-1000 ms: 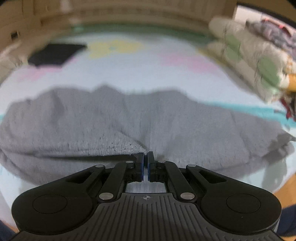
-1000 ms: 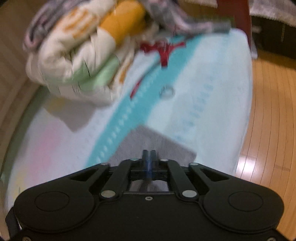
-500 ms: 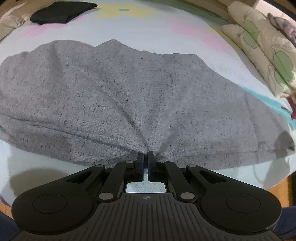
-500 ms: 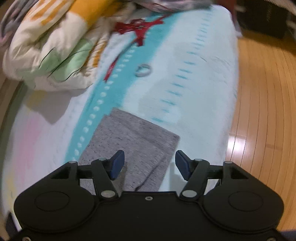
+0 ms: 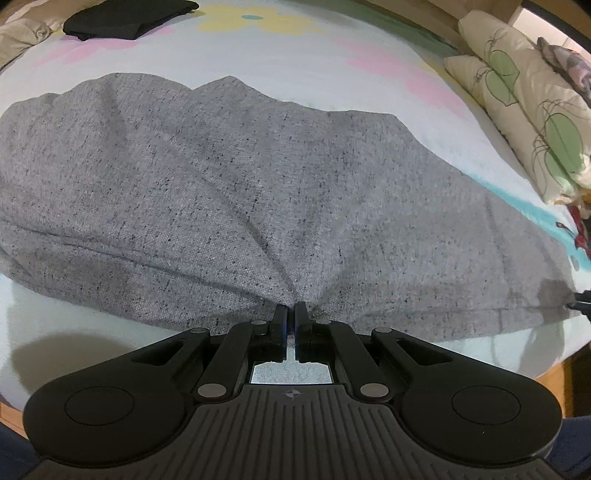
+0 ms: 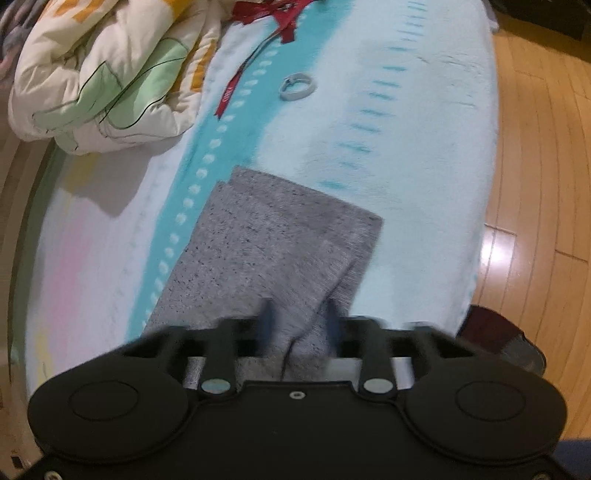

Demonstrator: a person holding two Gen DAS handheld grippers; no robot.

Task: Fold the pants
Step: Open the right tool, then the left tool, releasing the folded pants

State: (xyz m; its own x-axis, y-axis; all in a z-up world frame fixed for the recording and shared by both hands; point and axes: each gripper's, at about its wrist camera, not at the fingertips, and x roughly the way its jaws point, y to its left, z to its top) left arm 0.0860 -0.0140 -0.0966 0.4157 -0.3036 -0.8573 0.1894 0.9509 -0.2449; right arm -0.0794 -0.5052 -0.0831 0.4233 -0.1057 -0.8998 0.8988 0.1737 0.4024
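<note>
Pants (image 5: 229, 192) of speckled grey knit lie spread across the bed (image 5: 314, 55), and everything here is placed against them. Beyond their far left corner sits a folded black garment (image 5: 125, 16) on the pastel bedcover. At the near edge of the pants, about midway along, the left tool (image 5: 290, 310) has its fingers pressed together on a pinch of the grey cloth — creases fan out from that spot across the fabric. To the right of the pants a rolled quilt (image 5: 528, 99) with green leaf print lies along the bed's edge.

In the right wrist view, one end of the pants (image 6: 273, 251) reaches toward the bed's side above the wooden floor (image 6: 543, 184). The right tool (image 6: 299, 321) is at that end, its jaws closing, motion-blurred, with a raised fold of grey cloth between the fingers; whether the pads already press on it I cannot tell. Past this end of the pants lie a small pale ring (image 6: 297, 86) and a red ribbon (image 6: 273, 18), with the quilt (image 6: 103, 70) up to the left.
</note>
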